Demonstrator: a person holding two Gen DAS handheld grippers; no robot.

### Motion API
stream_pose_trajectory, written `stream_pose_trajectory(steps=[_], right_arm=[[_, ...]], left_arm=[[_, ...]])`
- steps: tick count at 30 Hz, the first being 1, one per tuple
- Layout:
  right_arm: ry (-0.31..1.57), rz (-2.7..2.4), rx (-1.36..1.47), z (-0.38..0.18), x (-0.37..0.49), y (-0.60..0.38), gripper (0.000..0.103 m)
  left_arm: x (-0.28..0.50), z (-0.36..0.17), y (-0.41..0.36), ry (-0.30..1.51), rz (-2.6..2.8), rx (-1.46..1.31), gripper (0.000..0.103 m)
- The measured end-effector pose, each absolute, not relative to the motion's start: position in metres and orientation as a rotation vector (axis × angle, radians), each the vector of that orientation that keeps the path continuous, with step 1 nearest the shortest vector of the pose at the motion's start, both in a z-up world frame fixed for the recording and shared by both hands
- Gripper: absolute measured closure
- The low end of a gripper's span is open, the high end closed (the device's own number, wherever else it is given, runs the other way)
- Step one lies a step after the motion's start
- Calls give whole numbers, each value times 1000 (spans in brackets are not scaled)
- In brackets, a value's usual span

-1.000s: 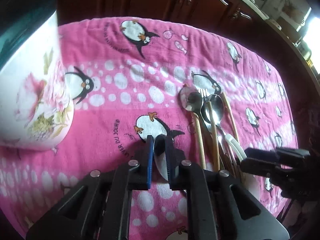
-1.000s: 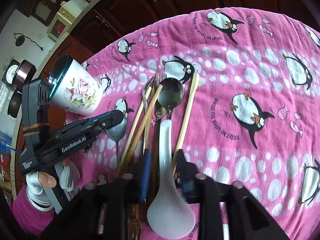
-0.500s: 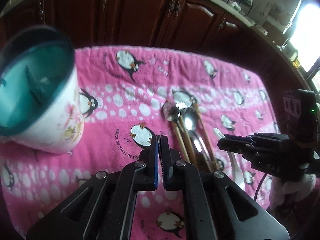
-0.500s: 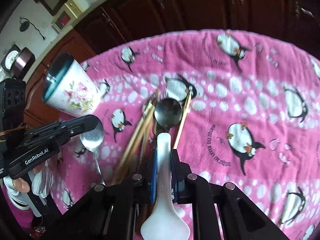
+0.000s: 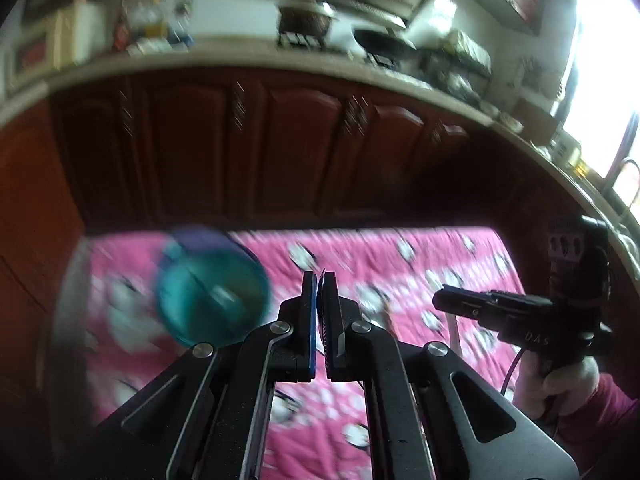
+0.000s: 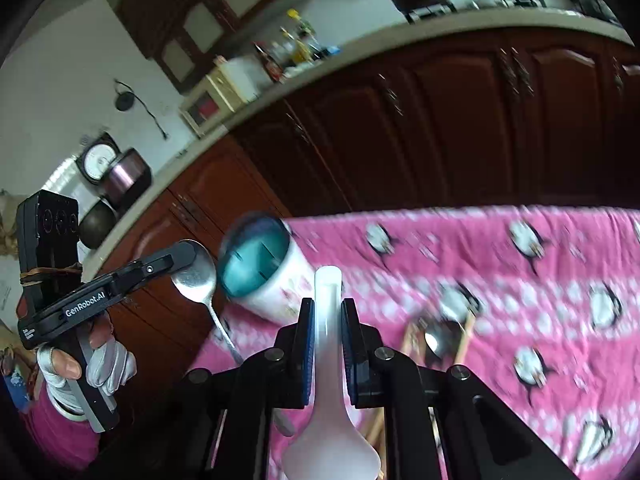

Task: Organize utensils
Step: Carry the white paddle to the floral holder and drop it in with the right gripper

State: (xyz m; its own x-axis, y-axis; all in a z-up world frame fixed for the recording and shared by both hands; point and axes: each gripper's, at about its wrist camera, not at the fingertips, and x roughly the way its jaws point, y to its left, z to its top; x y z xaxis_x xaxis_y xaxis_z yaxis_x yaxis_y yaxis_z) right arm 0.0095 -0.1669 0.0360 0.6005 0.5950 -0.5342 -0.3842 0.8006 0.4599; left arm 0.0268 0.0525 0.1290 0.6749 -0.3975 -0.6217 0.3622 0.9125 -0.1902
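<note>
My left gripper (image 5: 319,280) is shut on a metal spoon (image 6: 196,276); in the right wrist view the spoon hangs bowl-up from the left gripper (image 6: 182,256), above the table's left edge. My right gripper (image 6: 327,304) is shut on the handle of a white ceramic soup spoon (image 6: 328,344), held over the cloth. A white floral cup (image 6: 256,268) with a teal inside stands just beyond both grippers and appears blurred as the cup (image 5: 212,300) in the left wrist view. In that view the right gripper (image 5: 440,300) hovers at the right.
A pink penguin cloth (image 6: 500,272) covers the table. A second metal spoon and wooden chopsticks (image 6: 440,332) lie on it to the right of my right gripper. Dark wooden cabinets (image 5: 300,140) and a cluttered counter stand behind. A gloved hand (image 6: 108,368) holds the left gripper.
Both grippers have risen off the cloth, each with its spoon, and tilted up so the cabinets fill the view. The right gripper closed on the white spoon a second ago.
</note>
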Motion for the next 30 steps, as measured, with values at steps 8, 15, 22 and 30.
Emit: stream_pose_trajectory(steps=[8, 15, 22, 30], right_arm=[[535, 636, 340, 82, 72, -74, 91], [429, 610, 253, 75, 117, -8, 91], [308, 617, 128, 43, 126, 27, 91], [356, 630, 91, 0, 115, 17, 91]], left_arm=[[61, 180, 102, 530, -148, 101, 102], [101, 147, 111, 500, -41, 201, 102], [113, 113, 113, 521, -18, 217, 102], [118, 92, 108, 558, -24, 207, 101]])
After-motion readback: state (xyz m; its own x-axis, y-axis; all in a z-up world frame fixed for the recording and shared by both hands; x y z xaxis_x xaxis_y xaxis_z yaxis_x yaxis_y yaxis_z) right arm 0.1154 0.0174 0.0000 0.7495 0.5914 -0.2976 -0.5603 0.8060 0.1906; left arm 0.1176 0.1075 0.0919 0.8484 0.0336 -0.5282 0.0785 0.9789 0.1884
